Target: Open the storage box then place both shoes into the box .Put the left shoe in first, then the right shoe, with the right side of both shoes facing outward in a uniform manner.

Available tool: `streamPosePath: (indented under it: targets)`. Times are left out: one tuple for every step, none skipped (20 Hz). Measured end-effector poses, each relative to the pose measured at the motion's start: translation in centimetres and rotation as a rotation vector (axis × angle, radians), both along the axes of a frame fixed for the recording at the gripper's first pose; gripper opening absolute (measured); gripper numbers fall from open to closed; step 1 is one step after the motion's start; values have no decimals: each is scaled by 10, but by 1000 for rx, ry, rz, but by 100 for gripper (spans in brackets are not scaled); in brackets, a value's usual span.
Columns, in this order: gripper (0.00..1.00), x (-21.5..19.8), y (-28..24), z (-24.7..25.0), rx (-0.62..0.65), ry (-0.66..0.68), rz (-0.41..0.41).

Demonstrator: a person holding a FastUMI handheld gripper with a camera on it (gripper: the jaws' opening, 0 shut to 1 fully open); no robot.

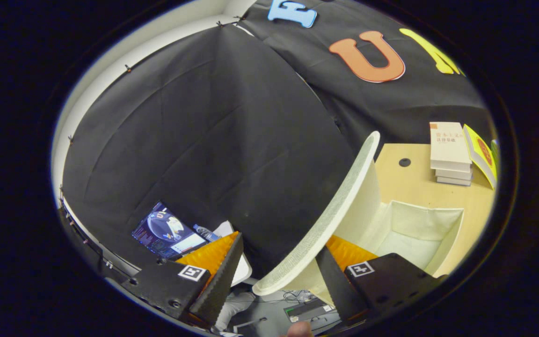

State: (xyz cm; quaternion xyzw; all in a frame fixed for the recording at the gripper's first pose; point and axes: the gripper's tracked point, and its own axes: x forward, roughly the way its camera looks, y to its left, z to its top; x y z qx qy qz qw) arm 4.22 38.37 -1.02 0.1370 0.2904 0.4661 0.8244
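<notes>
The white fabric storage box (442,248) stands open on the wooden table (410,187), and its pale inside is bare. Its lid (339,196) is lifted upright and tilted. The lid's lower edge reaches down into the gap between my fingers and lies close against the right finger (337,285). The left finger (218,276) stands well apart from the lid. My gripper (281,243) is open, held at the side of the box and rolled over so the scene looks tilted.
A stack of pale books (449,154) and a yellow book (480,154) lie on the table beyond the box. Off past the left finger are a lit screen (169,231) and a water bottle (204,231). A fingertip (300,330) shows below the fingers.
</notes>
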Motion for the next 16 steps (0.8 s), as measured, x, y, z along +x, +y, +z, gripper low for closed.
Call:
streamPosePath:
  targets:
    - [94, 0, 2, 2, 3, 2, 0]
    - [94, -1, 5, 5, 9, 1, 3]
    - [94, -1, 7, 8, 13, -6, 5]
    - [94, -1, 7, 10, 9, -18, 6]
    - [94, -2, 5, 13, 7, -32, 3]
    - [95, -1, 2, 14, 8, -46, -1]
    - [94, -2, -3, 13, 6, -55, -7]
    - [94, 0, -9, 11, 2, -59, -19]
    - [94, 2, -18, 8, -3, -63, -39]
    - [94, 6, -29, 4, -14, -65, -59]
    - [94, 9, -40, -2, -35, -66, -80]
    - [94, 12, -53, -7, -56, -74, -100]
    - [95, 14, -68, -12, -84, -87, -124]
    - [95, 18, -83, -16, -109, -101, -149]
    - [97, 18, -100, -18, -134, -114, -170]
    - [100, 17, -118, -21, -162, -128, -188]
